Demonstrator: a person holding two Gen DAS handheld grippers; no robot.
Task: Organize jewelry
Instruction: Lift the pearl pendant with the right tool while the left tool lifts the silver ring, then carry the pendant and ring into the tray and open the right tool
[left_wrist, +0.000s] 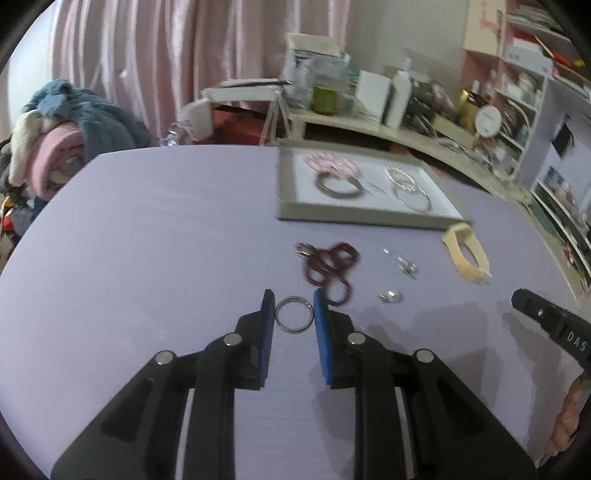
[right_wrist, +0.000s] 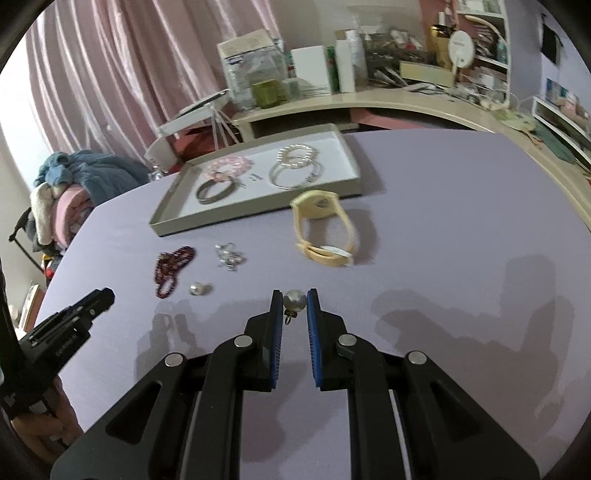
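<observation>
Left wrist view shows a purple worktop (left_wrist: 147, 221) with pink curtains (left_wrist: 166, 55) behind. The left gripper (left_wrist: 294, 301) jaws pinch a silver ring (left_wrist: 294, 315). The right gripper (right_wrist: 294, 301) jaws pinch a pearl earring (right_wrist: 294, 300). Bracelets lie in the grey tray (left_wrist: 354, 214), beside a messy shelf (left_wrist: 388, 129).

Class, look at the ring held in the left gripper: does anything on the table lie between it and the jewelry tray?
Yes. The dark red bead strand lies on the purple table between the ring in the left gripper and the tray. Lifted over it, nothing visible blocks.
</observation>
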